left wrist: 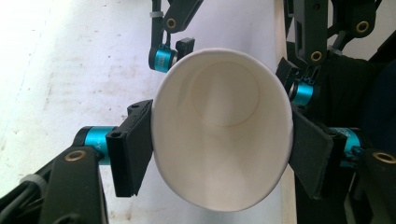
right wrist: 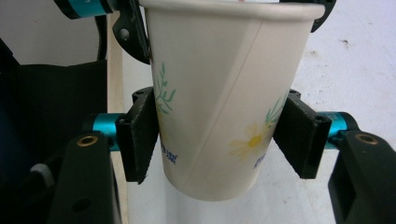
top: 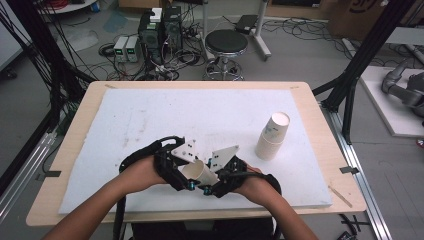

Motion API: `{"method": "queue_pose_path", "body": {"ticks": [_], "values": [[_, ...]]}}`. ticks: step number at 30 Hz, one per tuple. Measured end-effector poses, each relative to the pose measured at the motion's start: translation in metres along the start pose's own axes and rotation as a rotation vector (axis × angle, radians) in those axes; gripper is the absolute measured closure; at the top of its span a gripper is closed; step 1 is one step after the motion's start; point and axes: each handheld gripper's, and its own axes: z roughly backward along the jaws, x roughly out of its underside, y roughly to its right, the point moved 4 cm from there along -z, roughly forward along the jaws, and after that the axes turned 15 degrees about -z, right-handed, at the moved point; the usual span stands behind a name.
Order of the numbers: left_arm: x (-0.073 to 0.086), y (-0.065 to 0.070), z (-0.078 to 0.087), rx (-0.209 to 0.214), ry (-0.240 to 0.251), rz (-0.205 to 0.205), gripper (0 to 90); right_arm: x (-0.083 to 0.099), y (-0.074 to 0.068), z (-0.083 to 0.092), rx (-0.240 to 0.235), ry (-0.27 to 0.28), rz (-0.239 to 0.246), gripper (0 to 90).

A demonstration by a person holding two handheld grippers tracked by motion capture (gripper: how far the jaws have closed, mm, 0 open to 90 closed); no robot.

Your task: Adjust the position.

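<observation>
A white paper cup (top: 200, 172) with a flower print is held over the near edge of the white board, tilted on its side between both hands. My left gripper (top: 189, 176) is shut on it near the rim. In the left gripper view the cup's open mouth (left wrist: 222, 130) faces the camera, and the pads (left wrist: 133, 149) press on both sides. My right gripper (top: 212, 181) is shut on the cup's body. In the right gripper view its pads (right wrist: 140, 140) clamp the printed wall (right wrist: 219, 84) from left and right.
A leaning stack of paper cups (top: 272, 135) stands on the white board (top: 150, 115) to the right. The board covers a wooden table (top: 320, 130). A black stool (top: 226, 45) and computer gear stand on the floor beyond the far edge.
</observation>
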Motion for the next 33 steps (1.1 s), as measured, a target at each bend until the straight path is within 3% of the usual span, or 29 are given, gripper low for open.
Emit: {"method": "queue_pose_path", "body": {"ticks": [4, 6, 9, 19, 27, 33], "values": [[0.001, 0.0, -0.001, -0.008, 0.034, 0.012, 27.9, 0.002, 0.001, 0.0, -0.007, 0.009, -0.01, 37.2], [0.003, 0.0, -0.001, -0.003, 0.069, 0.019, 24.8, 0.003, 0.002, 0.001, -0.01, 0.012, -0.015, 37.2], [0.006, -0.001, 0.003, -0.03, 0.131, 0.03, 18.5, 0.005, 0.004, 0.002, -0.008, 0.011, -0.025, 37.2], [0.032, -0.001, 0.024, -0.137, 0.384, 0.17, 18.5, 0.017, 0.014, 0.018, 0.006, 0.065, -0.078, 37.2], [0.057, 0.003, 0.03, -0.235, 0.478, 0.245, 18.4, 0.031, 0.02, 0.027, 0.021, 0.133, -0.121, 37.0], [0.079, 0.009, 0.026, -0.321, 0.541, 0.309, 18.6, 0.043, 0.023, 0.036, 0.036, 0.237, -0.153, 36.7]]}}
